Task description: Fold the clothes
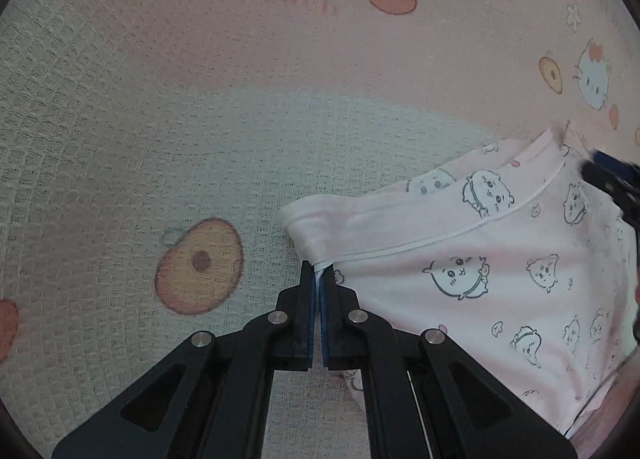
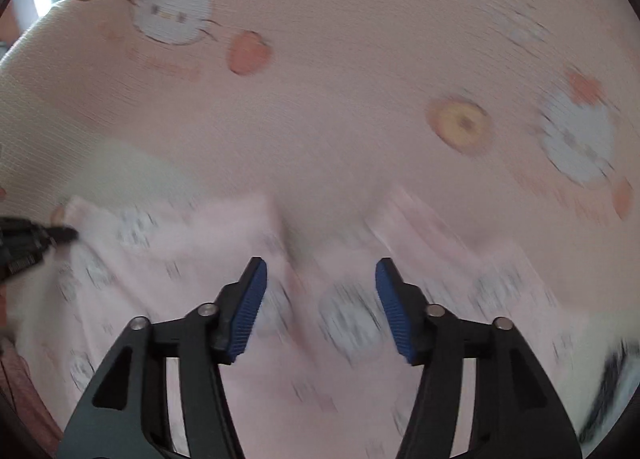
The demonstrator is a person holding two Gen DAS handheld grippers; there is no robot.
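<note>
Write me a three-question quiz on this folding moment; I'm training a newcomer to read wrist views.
1. True or false: the left gripper is shut on the pink garment's edge.
2. The right gripper's jaws are: A) clamped on cloth, B) open above the garment, C) out of view.
3. Fill in: the garment lies on a bedsheet printed with cat faces and ____.

Key: 1 true. 2 B. 3 peaches.

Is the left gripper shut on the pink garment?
Shut on it: left gripper pinches white-piped edge of pink garment between its blue pads.
</note>
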